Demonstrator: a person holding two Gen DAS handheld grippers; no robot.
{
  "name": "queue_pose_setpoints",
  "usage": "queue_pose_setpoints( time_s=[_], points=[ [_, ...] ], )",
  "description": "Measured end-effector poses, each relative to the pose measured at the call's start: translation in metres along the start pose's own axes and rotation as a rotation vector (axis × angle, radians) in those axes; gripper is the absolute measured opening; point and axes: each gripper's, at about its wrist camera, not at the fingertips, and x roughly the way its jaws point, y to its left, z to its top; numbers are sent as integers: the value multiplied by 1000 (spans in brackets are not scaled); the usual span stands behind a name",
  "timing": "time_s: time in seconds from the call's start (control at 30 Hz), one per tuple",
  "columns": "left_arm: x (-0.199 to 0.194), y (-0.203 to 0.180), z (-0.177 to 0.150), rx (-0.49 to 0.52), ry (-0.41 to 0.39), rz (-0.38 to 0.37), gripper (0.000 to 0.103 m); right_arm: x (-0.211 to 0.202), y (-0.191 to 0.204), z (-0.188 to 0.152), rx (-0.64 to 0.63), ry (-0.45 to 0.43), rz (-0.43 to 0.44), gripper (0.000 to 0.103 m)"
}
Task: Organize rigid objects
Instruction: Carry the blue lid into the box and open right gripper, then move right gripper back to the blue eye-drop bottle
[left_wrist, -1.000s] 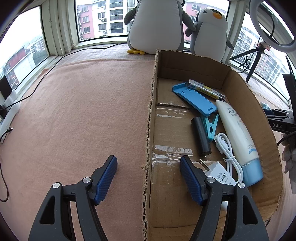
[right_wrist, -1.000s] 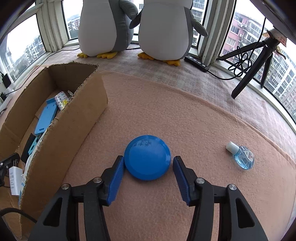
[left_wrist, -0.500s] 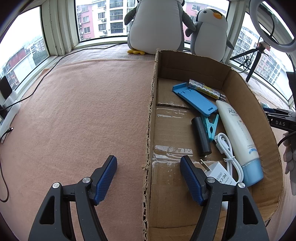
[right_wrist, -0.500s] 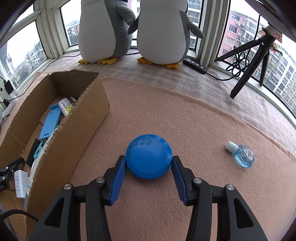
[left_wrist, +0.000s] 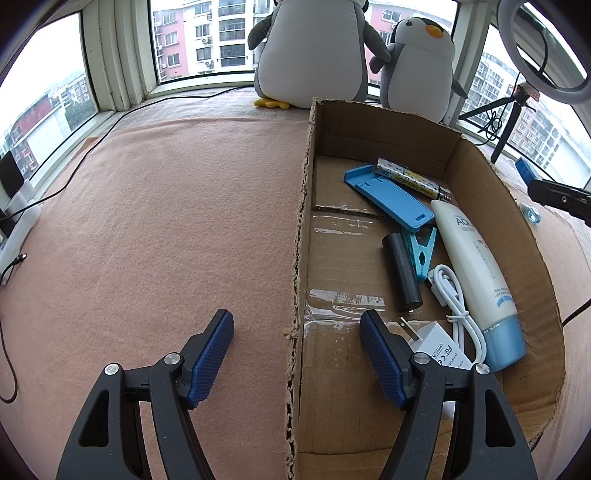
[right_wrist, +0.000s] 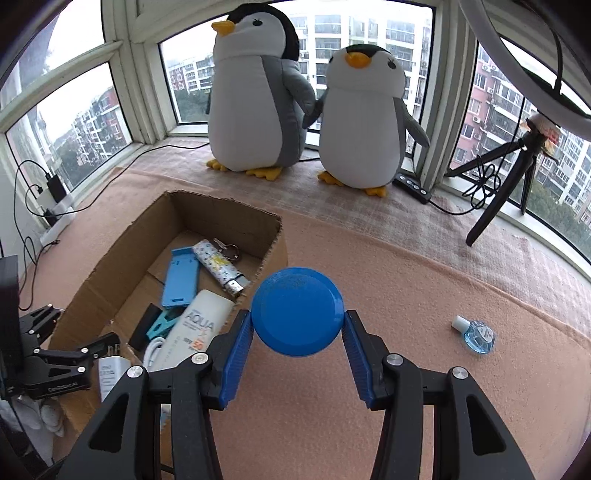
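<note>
Blue plastic disc — prob. light, stiff, slick-rimmed — pinched edge-to-edge by right gripper over box rim; left gripper open, empty.

The white sunscreen tube says "AQUA" plus "SPF 50" in orange; the white charger shows an "FC" mark.

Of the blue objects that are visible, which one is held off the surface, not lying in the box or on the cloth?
The round blue disc, clamped in the right hand-held gripper; the others lie down.
</note>
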Motion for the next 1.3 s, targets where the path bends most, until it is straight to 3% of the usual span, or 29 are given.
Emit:
queue_pose_setpoints(
  time_s=[0.3, 0.63, 0.73, 1.3],
  points=[
    [0, 0, 0, 1, 0, 1, 75, -9, 42, 9, -45, -4, 92, 46],
    [0, 0, 1, 0, 0, 0, 75, 2, 77, 9, -117, 25, 120, 48],
    [0, 0, 1, 1, 0, 1, 75, -1, 78, 10, -117, 17, 129, 52],
    [0, -1, 2, 3, -1, 3, 75, -9, 67, 11, -75, 4, 135, 52]
  ],
)
